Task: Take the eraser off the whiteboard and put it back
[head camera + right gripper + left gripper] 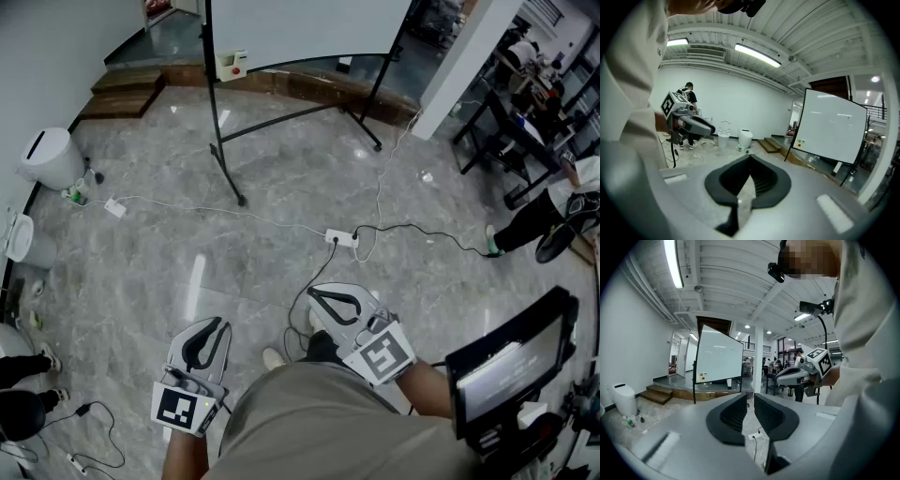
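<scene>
at the lower left edge of the whiteboard [300,28] sits the eraser [232,64], a small white block with a red spot. on the marble floor [281,169] before the board's stand lie a white power strip [341,238] and trailing cables [422,230]; a white bin [47,157] stands far left. the eraser lies well ahead of both grippers. the left gripper [223,323] has its jaws slightly apart, nothing between; the right gripper [311,293] has its jaws together, empty.

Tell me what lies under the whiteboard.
Under the whiteboard, its black stand legs cross grey marble floor, with a wooden platform edge behind them. Whatever stands behind the board itself is covered by it.
</scene>
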